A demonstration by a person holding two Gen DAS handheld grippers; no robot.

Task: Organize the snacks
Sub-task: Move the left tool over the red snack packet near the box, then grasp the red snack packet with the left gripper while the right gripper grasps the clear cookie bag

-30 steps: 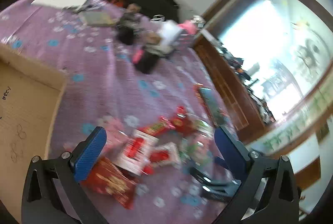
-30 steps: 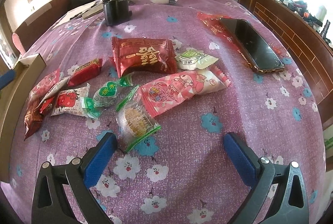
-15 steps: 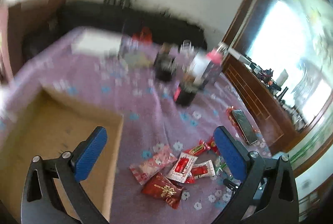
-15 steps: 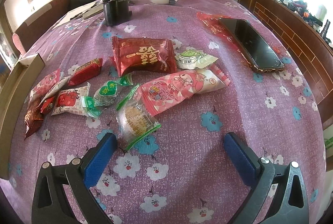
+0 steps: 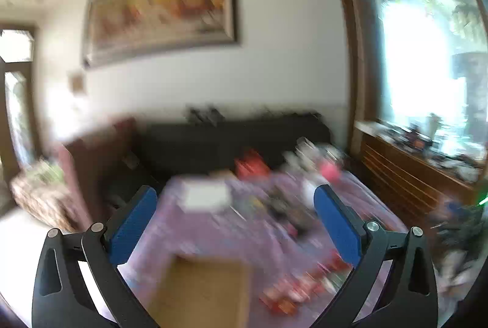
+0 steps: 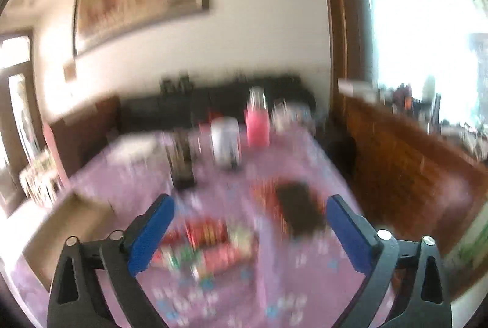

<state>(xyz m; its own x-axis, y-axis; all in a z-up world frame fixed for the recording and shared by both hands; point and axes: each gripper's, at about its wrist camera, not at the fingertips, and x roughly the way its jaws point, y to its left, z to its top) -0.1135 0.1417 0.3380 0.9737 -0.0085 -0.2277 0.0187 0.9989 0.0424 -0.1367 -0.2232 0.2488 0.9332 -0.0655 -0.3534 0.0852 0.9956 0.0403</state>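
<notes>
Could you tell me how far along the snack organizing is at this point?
Nothing looks done: the snack packets lie on the purple tablecloth beside the cardboard box. In hand: nothing; left gripper and right gripper are open, empty. All sorting remains.

Both views motion-blurred; detail on wrappers unreadable.

Snack packets [image 6: 207, 248] lay in loose cluster on purple flowered counter [image 6: 305, 282], flat, mostly red and pink wrappers with some green and white. In right wrist view cluster sat low, centre-left. In left wrist view same snacks [image 5: 302, 285] appeared as red-pink smear at lower right.

Cardboard box [image 5: 201, 294] open-topped, brown, upright on counter; snacks lay just beside it, outside. In right wrist view box [image 6: 64, 233] sat left of cluster. Contents of box could not be made out.
</notes>
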